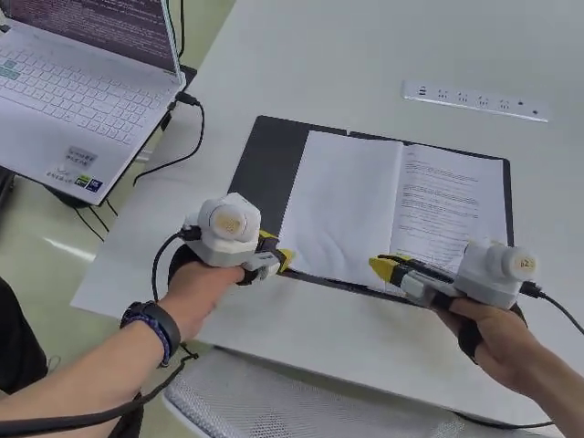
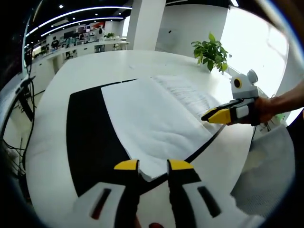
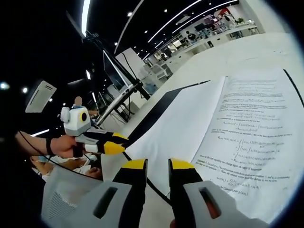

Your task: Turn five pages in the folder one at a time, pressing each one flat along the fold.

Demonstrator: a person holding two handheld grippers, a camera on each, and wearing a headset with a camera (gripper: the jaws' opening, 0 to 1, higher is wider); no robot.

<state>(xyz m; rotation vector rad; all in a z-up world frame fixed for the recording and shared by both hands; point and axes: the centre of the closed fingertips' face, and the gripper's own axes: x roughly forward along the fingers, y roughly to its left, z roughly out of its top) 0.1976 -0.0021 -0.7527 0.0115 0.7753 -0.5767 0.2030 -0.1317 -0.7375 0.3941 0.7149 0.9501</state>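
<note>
While folder (image 1: 265, 164) lies open, pages (image 1: 351, 205) flat inside

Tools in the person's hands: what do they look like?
The left tool and right tool each have a chunky white body, yellow-tipped jaws and a black cable. A dark wristband is worn on the left wrist.

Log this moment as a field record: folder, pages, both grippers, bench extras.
folder: black, open on the white table
blank page: left of the fold
printed page: right of the fold
left gripper: jaws slightly apart at the blank page's near corner
right gripper: jaws slightly apart by the fold's near end
extras: laptop, power strip
</note>
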